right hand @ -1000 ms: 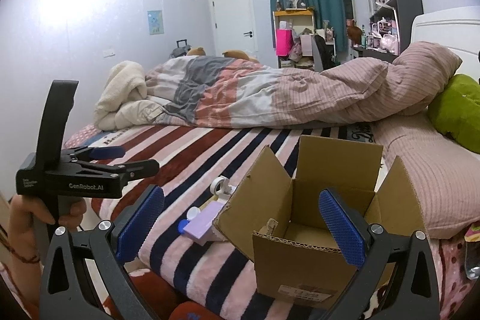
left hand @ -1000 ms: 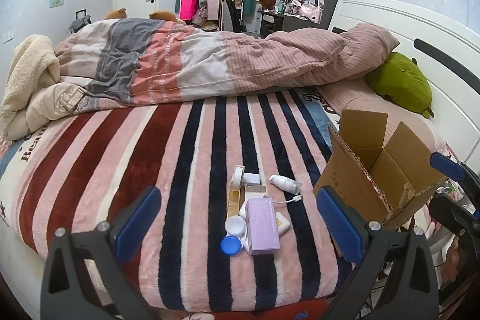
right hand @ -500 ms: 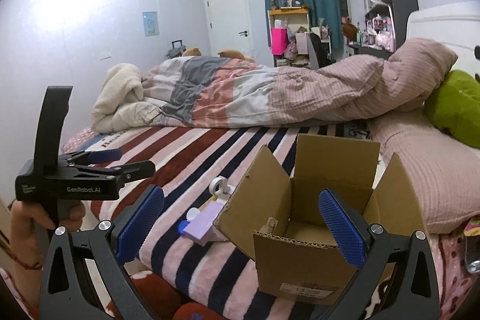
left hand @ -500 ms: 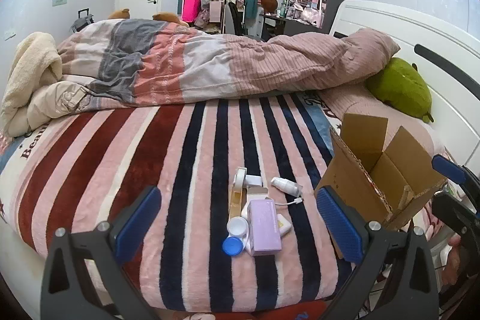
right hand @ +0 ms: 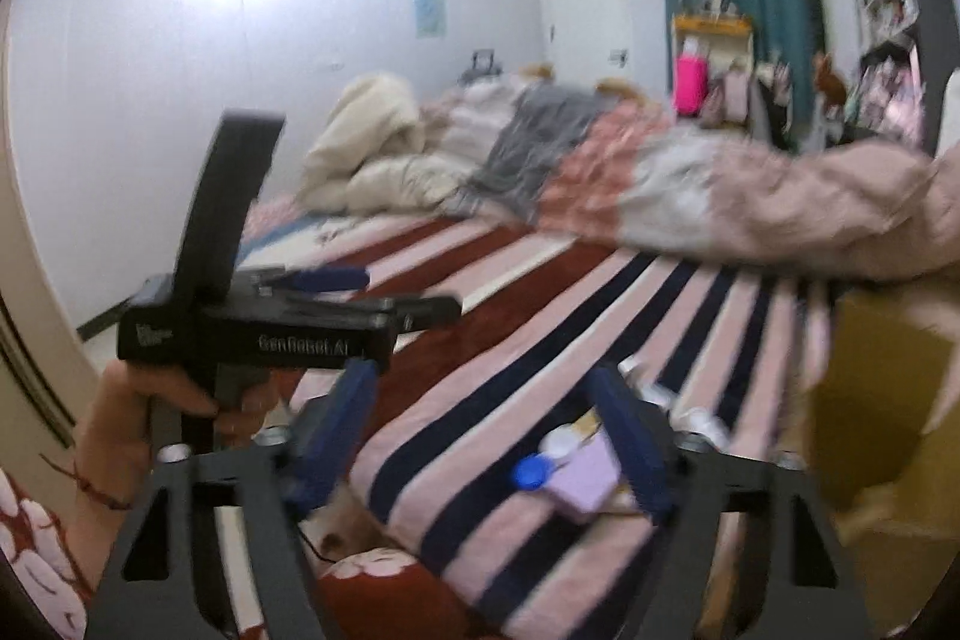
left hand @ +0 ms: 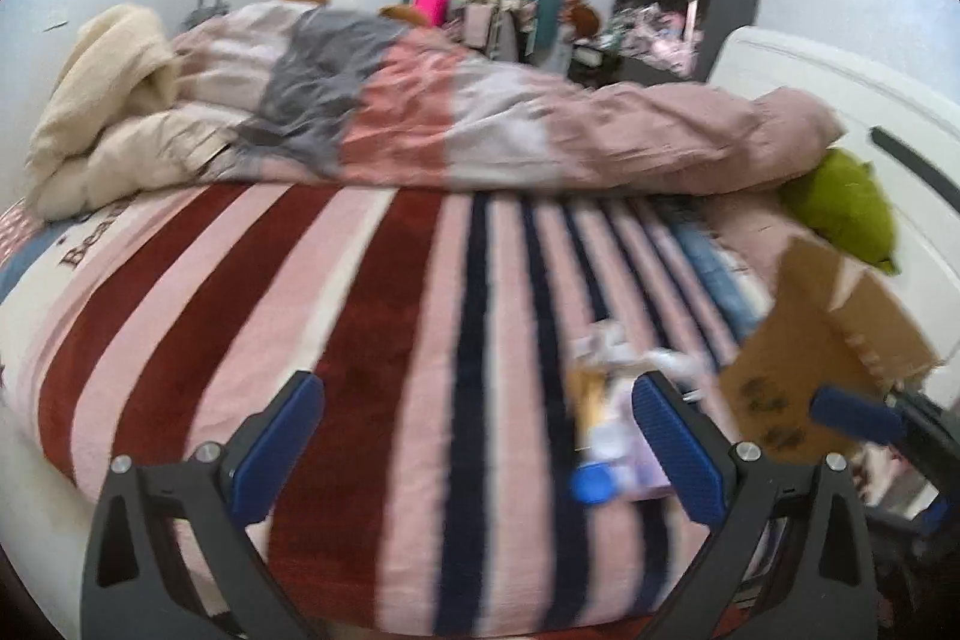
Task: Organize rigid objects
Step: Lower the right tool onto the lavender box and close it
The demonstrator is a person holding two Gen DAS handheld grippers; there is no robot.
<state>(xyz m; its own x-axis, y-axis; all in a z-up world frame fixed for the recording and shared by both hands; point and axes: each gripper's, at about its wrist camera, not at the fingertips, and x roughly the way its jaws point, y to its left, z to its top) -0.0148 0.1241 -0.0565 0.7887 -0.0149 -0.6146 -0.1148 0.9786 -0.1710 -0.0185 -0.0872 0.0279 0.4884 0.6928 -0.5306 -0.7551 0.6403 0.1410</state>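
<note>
A small pile of rigid items lies on the striped blanket: a purple box (right hand: 585,478), a blue cap (right hand: 531,472), a white jar (right hand: 561,441) and small white bottles (right hand: 699,418). In the left wrist view the pile (left hand: 606,436) is blurred, just left of the right finger. An open cardboard box (left hand: 834,352) stands right of the pile; it also shows in the right wrist view (right hand: 870,400). My left gripper (left hand: 474,454) is open and empty above the bed's front edge. My right gripper (right hand: 486,448) is open and empty, with the pile by its right finger.
A bunched duvet (left hand: 480,130) and cream blanket (left hand: 102,112) fill the far side of the bed. A green plush (left hand: 852,208) lies by the white headboard (left hand: 840,100). The left hand-held gripper (right hand: 270,328) shows at left in the right wrist view. Both views are motion-blurred.
Both grippers have swung left. The pile and cardboard box have shifted right in both views. The right gripper now faces the pile instead of the box.
</note>
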